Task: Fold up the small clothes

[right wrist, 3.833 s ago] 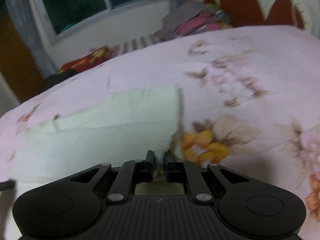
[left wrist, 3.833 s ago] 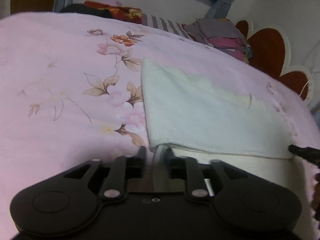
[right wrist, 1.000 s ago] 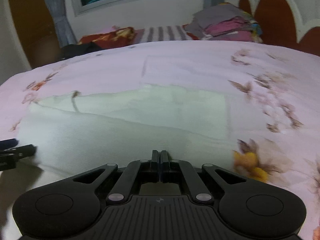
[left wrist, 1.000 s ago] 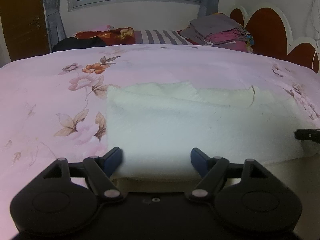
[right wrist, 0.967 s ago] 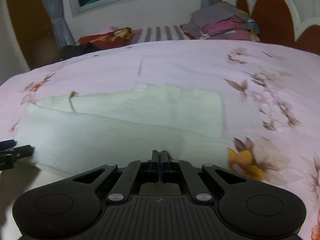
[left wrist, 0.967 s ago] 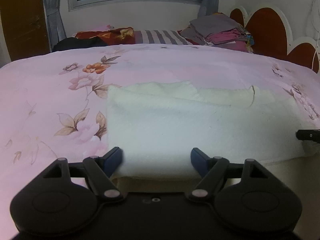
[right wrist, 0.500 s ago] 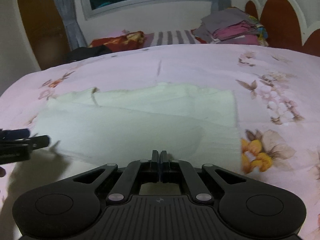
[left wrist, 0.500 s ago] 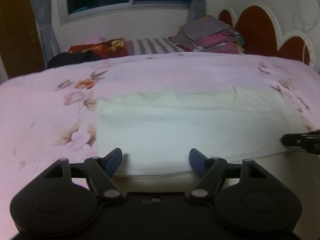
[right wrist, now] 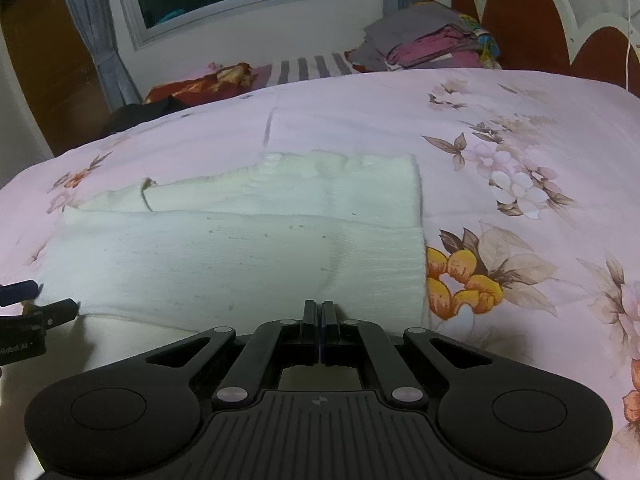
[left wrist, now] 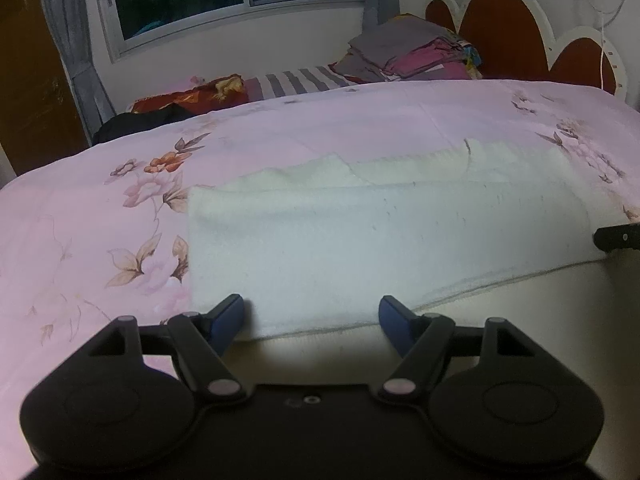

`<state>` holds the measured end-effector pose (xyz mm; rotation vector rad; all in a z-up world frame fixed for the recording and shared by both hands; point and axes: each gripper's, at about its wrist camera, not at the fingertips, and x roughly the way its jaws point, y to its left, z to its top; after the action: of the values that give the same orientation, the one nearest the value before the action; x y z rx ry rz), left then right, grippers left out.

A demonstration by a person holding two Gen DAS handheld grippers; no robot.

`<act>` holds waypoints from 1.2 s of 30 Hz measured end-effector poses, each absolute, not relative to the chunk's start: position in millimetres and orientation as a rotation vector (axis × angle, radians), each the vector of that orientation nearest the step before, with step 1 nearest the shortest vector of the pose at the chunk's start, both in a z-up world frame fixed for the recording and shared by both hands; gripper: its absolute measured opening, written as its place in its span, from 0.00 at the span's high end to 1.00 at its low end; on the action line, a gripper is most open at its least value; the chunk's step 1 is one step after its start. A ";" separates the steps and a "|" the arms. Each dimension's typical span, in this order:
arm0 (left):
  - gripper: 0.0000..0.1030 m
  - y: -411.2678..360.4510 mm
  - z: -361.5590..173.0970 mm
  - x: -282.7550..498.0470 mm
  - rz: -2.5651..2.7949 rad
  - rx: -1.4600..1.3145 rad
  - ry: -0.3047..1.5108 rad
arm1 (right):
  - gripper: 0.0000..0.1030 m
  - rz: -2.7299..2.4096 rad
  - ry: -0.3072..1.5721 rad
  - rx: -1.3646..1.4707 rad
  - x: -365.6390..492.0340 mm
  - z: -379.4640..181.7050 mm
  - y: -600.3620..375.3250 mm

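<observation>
A white knitted cloth (left wrist: 380, 248) lies folded flat on the pink floral bedsheet (left wrist: 100, 220). A narrower back layer shows beyond the front fold. My left gripper (left wrist: 312, 316) is open at the cloth's near left edge; the hem lies between its blue fingers (left wrist: 228, 316) but they do not press on it. In the right wrist view the same cloth (right wrist: 240, 256) fills the middle. My right gripper (right wrist: 320, 312) is shut at the near edge, close to the right corner, with nothing visibly pinched. Each gripper shows at the edge of the other's view: right gripper (left wrist: 618, 238), left gripper (right wrist: 40, 300).
A pile of folded grey and pink clothes (left wrist: 408, 56) sits at the far right by the red and white headboard (left wrist: 500, 36). A striped cloth, a red patterned cloth (left wrist: 192, 96) and a dark garment (left wrist: 140, 122) lie along the far edge under the window.
Earlier both grippers were shut on the cloth's near corners. Now the cloth lies flat, the left gripper is open and the right holds nothing. Both views have since shifted slightly sideways.
</observation>
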<state>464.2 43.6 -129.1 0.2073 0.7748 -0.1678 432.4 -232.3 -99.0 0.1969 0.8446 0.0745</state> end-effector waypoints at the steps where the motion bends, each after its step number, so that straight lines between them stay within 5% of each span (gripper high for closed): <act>1: 0.29 44.4 -129.0 463.8 -0.170 0.208 0.775 | 1.00 0.074 0.843 0.195 431.4 -98.0 -232.0; 5: 0.19 48.0 -130.0 460.8 -0.171 0.219 0.777 | 1.00 0.055 0.852 0.192 427.1 -98.2 -231.8; 7: 0.01 51.5 -129.6 455.3 -0.118 0.240 0.762 | 1.00 0.015 0.854 0.210 422.9 -97.8 -235.2; 9: 0.00 59.1 -125.3 447.7 -0.104 0.222 0.746 | 1.00 -0.001 0.832 0.206 417.0 -93.8 -234.2; 11: 0.00 65.0 -121.5 440.3 -0.097 0.215 0.740 | 0.54 -0.005 0.823 0.173 407.8 -89.7 -230.8; 12: 0.00 67.3 -119.1 434.8 -0.091 0.220 0.735 | 0.11 -0.017 0.804 0.172 401.6 -87.3 -230.7; 29: 0.00 71.9 -87.5 304.0 -0.070 0.238 0.721 | 0.10 0.141 0.733 0.177 264.1 -51.1 -239.7; 34: 0.04 81.8 -83.8 262.9 -0.119 0.108 0.814 | 0.26 0.173 0.772 0.191 210.4 -50.4 -251.8; 36: 0.14 87.0 -88.3 251.0 -0.125 0.078 0.861 | 0.27 0.183 0.783 0.217 190.0 -52.7 -259.5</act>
<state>251.0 87.0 -88.3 0.0778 0.8609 -0.1251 190.0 -259.5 -52.7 0.2172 0.7834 0.1827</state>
